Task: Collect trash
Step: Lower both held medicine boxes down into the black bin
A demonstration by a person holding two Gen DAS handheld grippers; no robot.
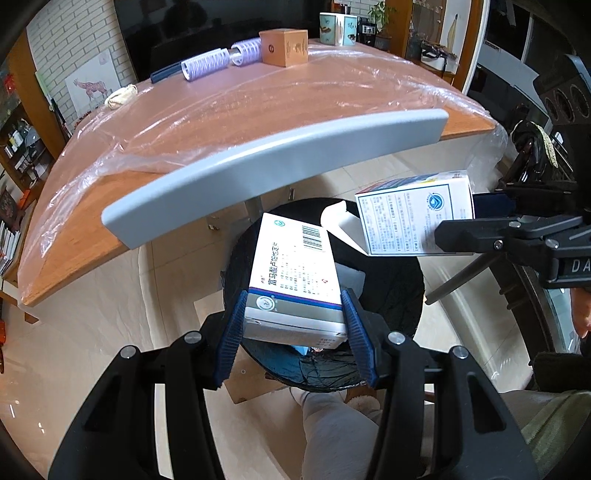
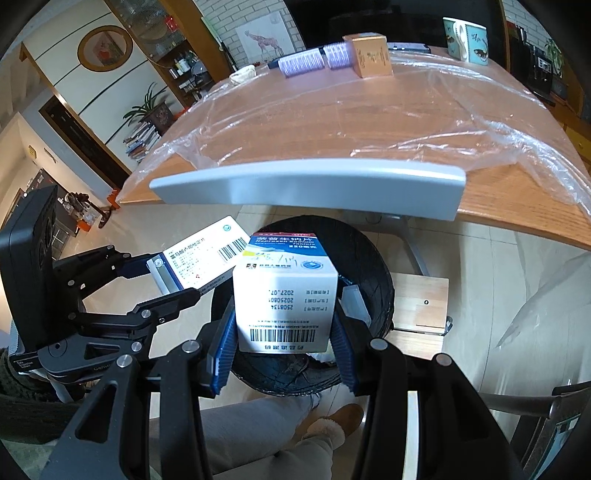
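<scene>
Clamped between the blue pads of the left gripper (image 1: 295, 325), at the bottom centre of the left wrist view, was a flat medicine box (image 1: 295, 280) with a barcode. Likewise the right gripper (image 2: 282, 343), at the bottom centre of its own view, was closed on a squarer white carton (image 2: 286, 299) printed with dates and a barcode.

Largest in both views was the wooden table (image 1: 92, 236), filling the upper half under a sheet of clear plastic film (image 1: 258, 99), with a grey bar (image 1: 280, 166) along its near edge. Below it, at centre frame, stood the black-lined trash bin (image 1: 406, 295) on the pale floor, directly beneath both boxes. On the table's far end, at the top of the frame, sat a brown box (image 1: 283, 47), two lilac hair rollers (image 1: 221, 61), a patterned mug (image 1: 338, 28) and a crumpled wad of paper (image 1: 120, 96).

Both boxes seemed poised over the bin mouth, so the step in hand looked like the drop. The next move would call for spreading each pair of jaws so the boxes fall inside the rim, then going back for the paper wad.
</scene>
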